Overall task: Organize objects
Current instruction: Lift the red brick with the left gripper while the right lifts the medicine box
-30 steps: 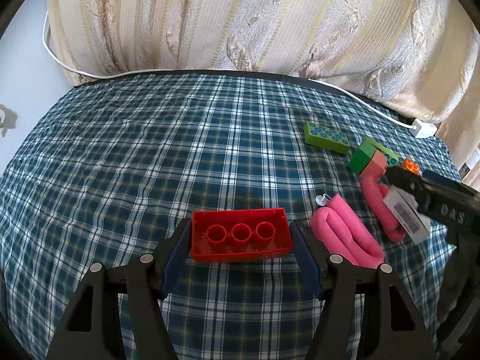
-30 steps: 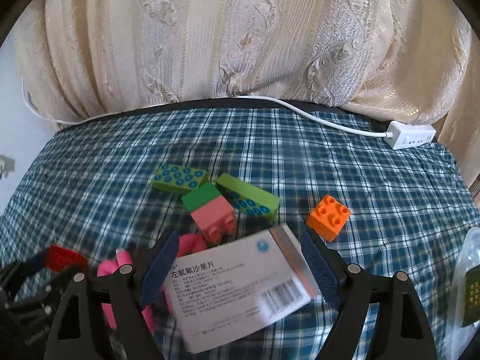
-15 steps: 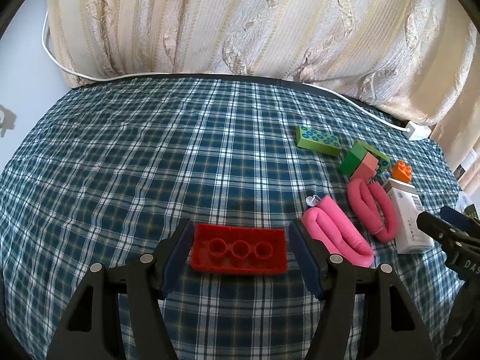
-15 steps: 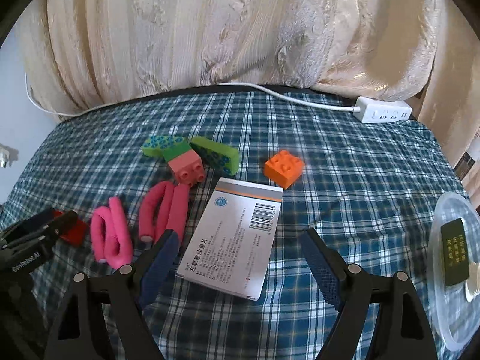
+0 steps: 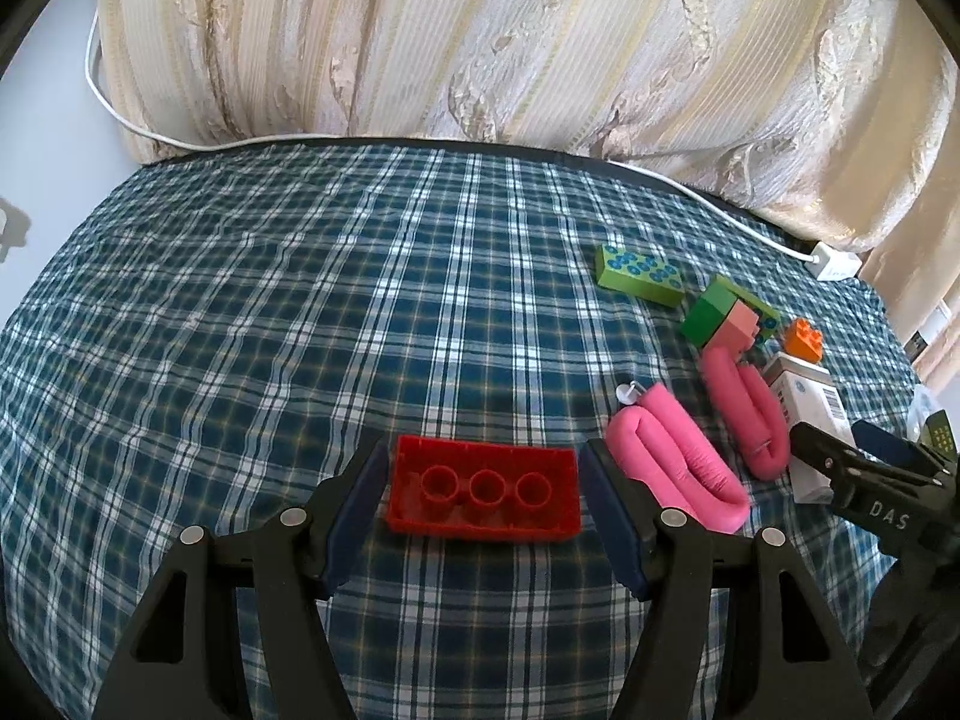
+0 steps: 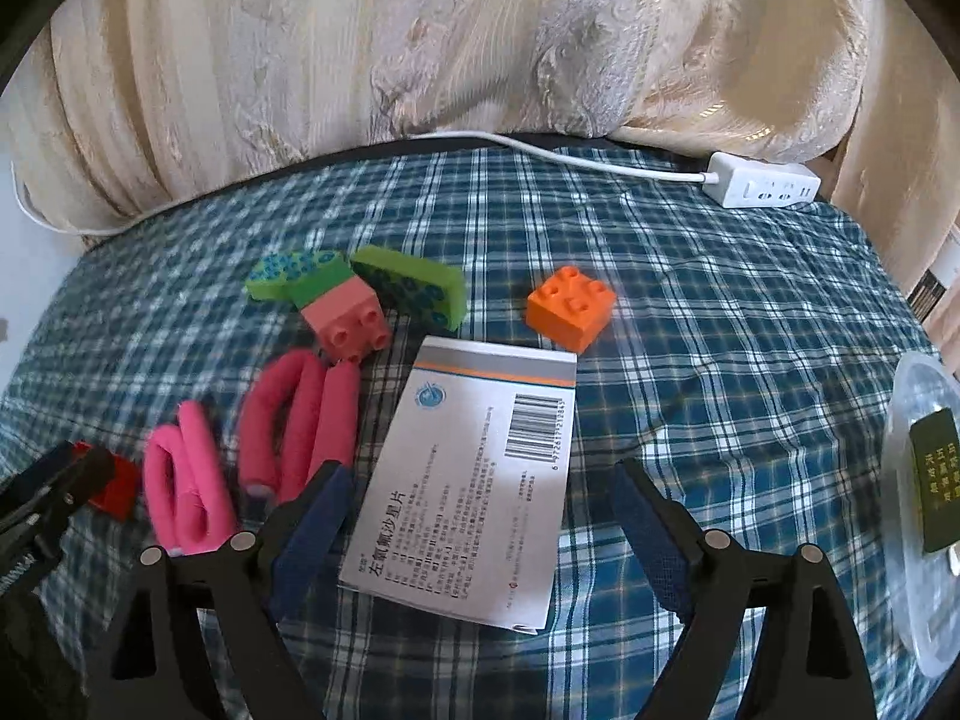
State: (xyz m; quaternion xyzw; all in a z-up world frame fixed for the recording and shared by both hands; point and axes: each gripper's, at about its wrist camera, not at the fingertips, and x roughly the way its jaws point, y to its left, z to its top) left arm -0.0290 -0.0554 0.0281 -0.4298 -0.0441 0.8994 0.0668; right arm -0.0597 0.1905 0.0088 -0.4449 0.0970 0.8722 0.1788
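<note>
I am between placements: both things lie flat on the checked cloth (image 5: 300,312) and neither is gripped. My left tongs (image 5: 483,498) bracket the red brick (image 5: 483,495), which lies studs-down with its hollow underside showing; the pads stand just off each end, a sliver of cloth visible on both sides, so they are spread, not pinching. My right tongs (image 6: 474,534) are opening around the white medicine box (image 6: 474,480), which lies between the pads with clear gaps either side.

Taking that box as landmark: the orange brick (image 6: 570,312) sits just beyond its far corner, the pink brick (image 6: 348,324) with two green bricks (image 6: 411,291) beyond its left edge, two pink foam curlers (image 6: 300,426) close on its left, and the red brick left of those.

I judge the next move to be drawing both tongs back clear without nudging anything, then choosing another piece to sort.

The only container is a clear plastic tub (image 6: 912,516) well right of the box; a dark green packet (image 6: 936,480) lies in it, the rest cut off.
</note>
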